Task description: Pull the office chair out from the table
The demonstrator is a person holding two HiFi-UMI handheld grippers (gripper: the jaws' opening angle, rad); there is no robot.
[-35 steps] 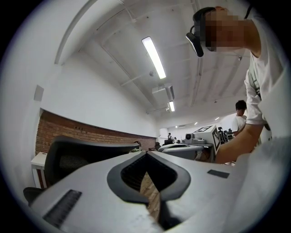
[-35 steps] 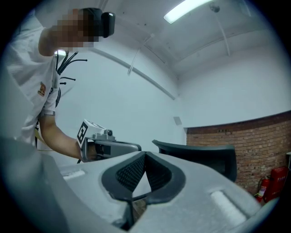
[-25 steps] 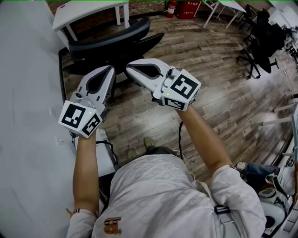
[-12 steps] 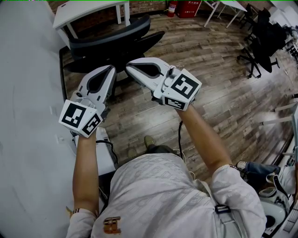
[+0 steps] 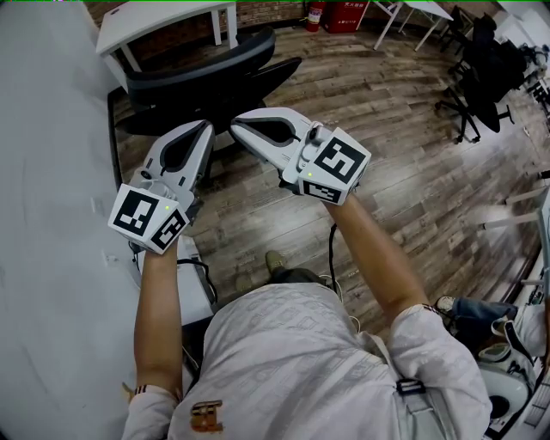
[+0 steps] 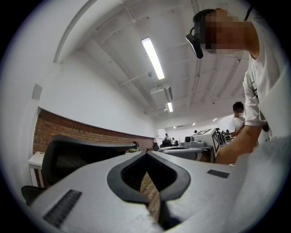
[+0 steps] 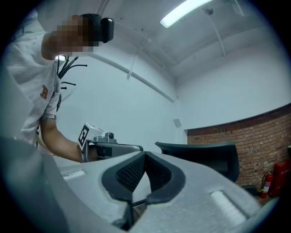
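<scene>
A black office chair [image 5: 202, 79] stands against the edge of the long white table [image 5: 43, 215] at the left of the head view. Its mesh backrest faces me. My left gripper [image 5: 206, 127] hangs just short of the backrest, jaws shut with nothing between them. Beside it, my right gripper [image 5: 234, 120] is likewise shut and empty. Neither touches the chair. In the left gripper view the backrest [image 6: 77, 152] rises beyond the closed left gripper [image 6: 146, 154]. The right gripper view shows the backrest [image 7: 204, 157] beyond the closed right gripper [image 7: 144, 154].
A small white table [image 5: 163, 17] stands behind the chair by a brick wall. A red fire extinguisher [image 5: 316, 15] sits at the back. More black chairs [image 5: 481, 69] stand at the far right on the wooden floor [image 5: 387, 129]. Another person [image 6: 236, 118] stands in the distance.
</scene>
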